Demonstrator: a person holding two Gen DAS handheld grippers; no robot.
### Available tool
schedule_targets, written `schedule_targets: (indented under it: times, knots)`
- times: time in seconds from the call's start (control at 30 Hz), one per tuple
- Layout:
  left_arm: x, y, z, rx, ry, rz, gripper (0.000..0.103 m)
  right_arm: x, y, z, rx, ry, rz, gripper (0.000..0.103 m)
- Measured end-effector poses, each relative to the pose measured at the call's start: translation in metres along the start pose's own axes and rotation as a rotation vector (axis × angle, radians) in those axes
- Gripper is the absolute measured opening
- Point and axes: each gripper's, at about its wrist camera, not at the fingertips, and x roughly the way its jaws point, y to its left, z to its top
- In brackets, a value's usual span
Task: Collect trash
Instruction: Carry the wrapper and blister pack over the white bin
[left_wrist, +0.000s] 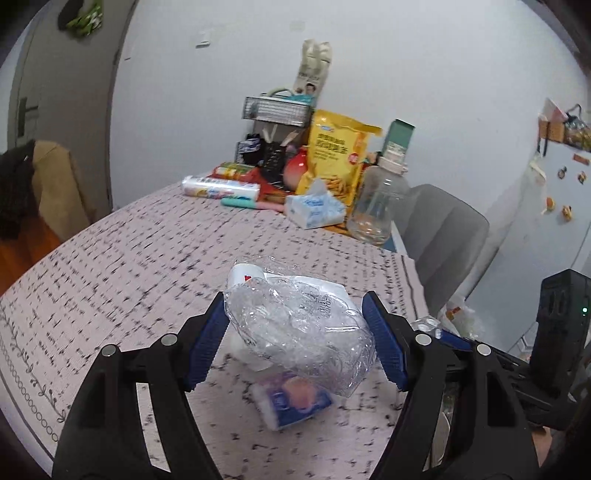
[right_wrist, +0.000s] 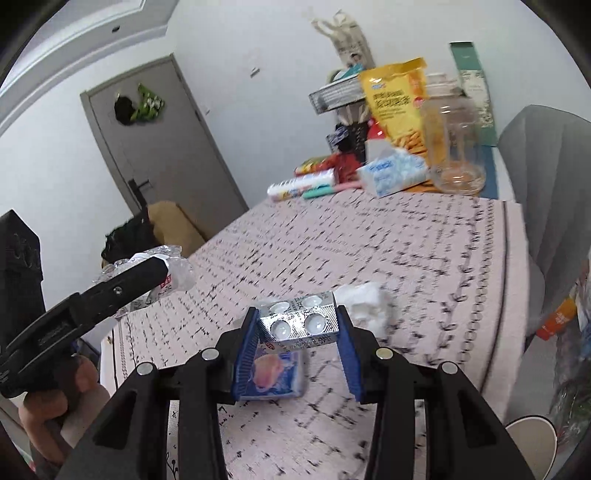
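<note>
The left gripper (left_wrist: 297, 341) clamps a crushed clear plastic bottle (left_wrist: 295, 325) between its blue pads (left_wrist: 207, 343), lifted above the patterned tablecloth (left_wrist: 129, 251). The right gripper (right_wrist: 297, 345) pinches a silver blister pack (right_wrist: 301, 325) across its width, its pads pressed on both ends. Under both grippers, a small blue packet (left_wrist: 291, 402) lies flat on the cloth, and a crumpled white tissue (right_wrist: 364, 304) sits at about one o'clock from the right gripper, just beside the blister pack. In the right wrist view the left gripper shows at nine o'clock, held by a hand (right_wrist: 55, 398), with the bottle's wrinkled end poking past its finger. Toward twelve o'clock, at the far end of the table, a cluster stands well apart from the trash: a tissue pack (left_wrist: 316, 210), a clear glass jar (left_wrist: 376, 206), a yellow snack bag (left_wrist: 338, 155), a green box (left_wrist: 397, 140), a roll of bags (left_wrist: 221, 186) and a wire rack (left_wrist: 277, 109). A grey chair (left_wrist: 439, 236) stands at two o'clock beside the table edge, and a grey door (right_wrist: 162, 140) closes the room at ten o'clock.
</note>
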Motion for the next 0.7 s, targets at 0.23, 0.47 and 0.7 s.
schedule_targets:
  times: [0.23, 0.47, 0.7]
  knots:
    - [0.016, -0.066, 0.004, 0.087, 0.001, -0.058, 0.073, -0.057, -0.045, -0.001, 0.052, -0.093, -0.069, 0.041]
    - [0.042, -0.138, -0.008, 0.177, 0.044, -0.147, 0.073, -0.109, -0.107, -0.019, 0.126, -0.157, -0.199, 0.041]
    - [0.072, -0.199, -0.027, 0.225, 0.104, -0.24, 0.073, -0.137, -0.176, -0.048, 0.233, -0.155, -0.332, 0.041]
